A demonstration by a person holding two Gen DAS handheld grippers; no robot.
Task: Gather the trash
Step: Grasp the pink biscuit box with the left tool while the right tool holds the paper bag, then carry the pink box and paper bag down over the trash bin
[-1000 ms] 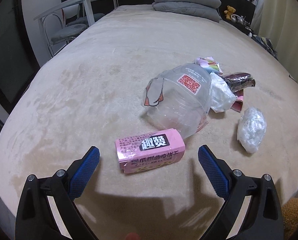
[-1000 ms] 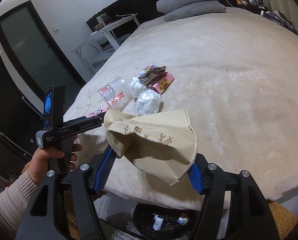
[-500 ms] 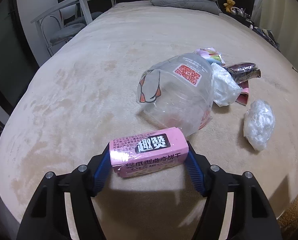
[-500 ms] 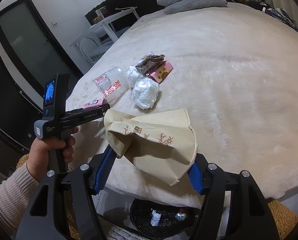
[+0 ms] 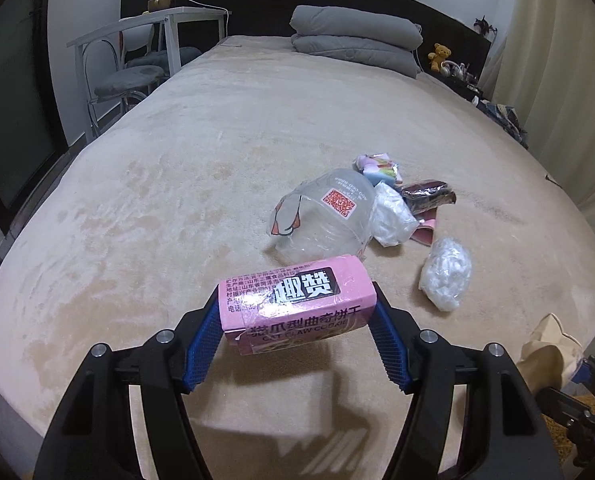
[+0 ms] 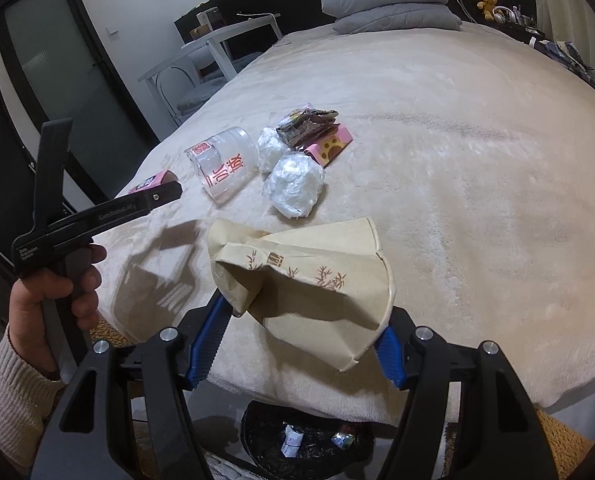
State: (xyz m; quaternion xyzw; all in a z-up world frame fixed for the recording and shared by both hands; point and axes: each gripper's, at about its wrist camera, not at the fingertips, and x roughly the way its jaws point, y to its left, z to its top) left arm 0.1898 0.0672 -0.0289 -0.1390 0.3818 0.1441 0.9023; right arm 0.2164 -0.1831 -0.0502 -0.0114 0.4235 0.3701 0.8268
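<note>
Bedroom, wide bed with a plush beige blanket (image 5: 225,168) filling both views; grey folded pillows (image 5: 353,36) at the headboard, a white side table with metal chairs (image 5: 137,60) on the left, a small teddy bear (image 5: 440,53) on the dark shelf.

My left gripper (image 5: 296,330) is clamped on a pink rectangular cardboard cookie box (image 5: 295,303), blue ribbed pads pressing its two short ends, the box lifted clear of the blanket with its shadow below. In the right view the same box (image 6: 153,181) pokes out past the black left tool, held in the left hand (image 6: 53,298).

My right gripper (image 6: 303,338) is closed on a crumpled tan paper bag with a bamboo print (image 6: 305,276), held over the bed's near edge.

Left on the blanket, clustered mid-bed: a clear plastic tub lying on its side with a red QR label (image 5: 325,216), a crinkled white plastic wad (image 5: 391,216) touching its far-right side, a second ball of clear plastic film (image 5: 445,278) apart and nearer to me, a dark shiny wrapper (image 5: 429,196) on top of a flat pink paw-print box (image 6: 331,146), and a pastel snack packet (image 5: 379,167) behind the tub. Nothing sits between the grippers and this pile.

Below the bed edge, under the right gripper, a black mesh waste basket (image 6: 257,436) holds a few small scraps and wrappers.
</note>
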